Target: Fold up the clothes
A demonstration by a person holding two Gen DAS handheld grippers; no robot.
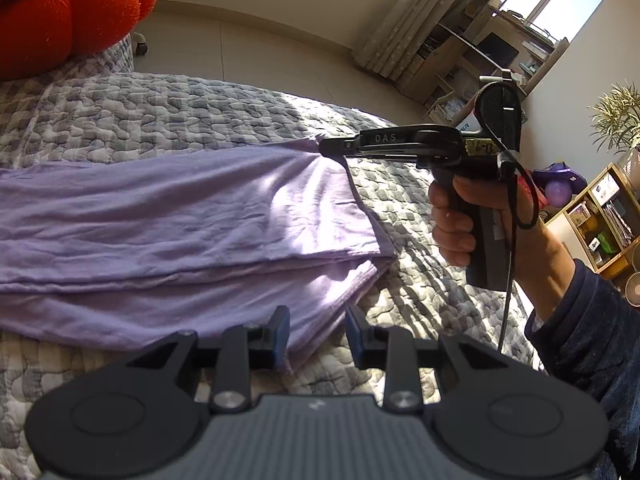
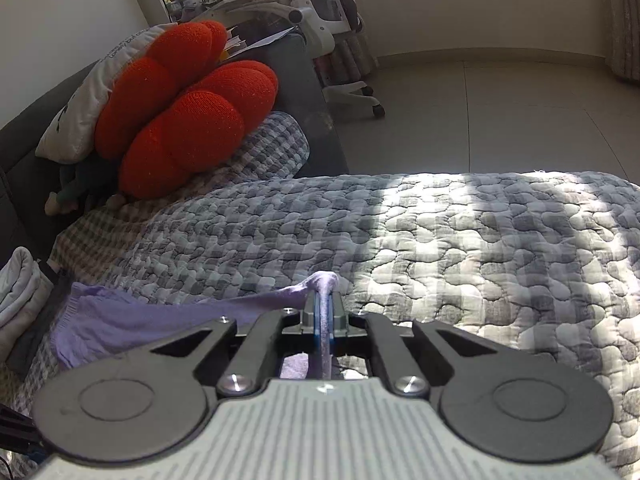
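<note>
A grey quilted bed (image 1: 180, 112) fills both views. Lower centre, my left claw (image 1: 318, 334) hangs released over the near hem of the purple garment (image 1: 180, 220), which runs lengthwise toward frame left. Beyond, my right claw (image 1: 326, 147) is clenched on the far corner, held level.

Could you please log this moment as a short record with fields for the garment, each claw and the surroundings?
garment: lavender cloth, folded in layers, lying on the quilted grey bedspread
right claw: shut on a far corner of the cloth, lifting it slightly
left claw: open, at the near corner of the cloth, gripping nothing
surroundings: red cushion at the bed's far end, white office chair beyond
</note>
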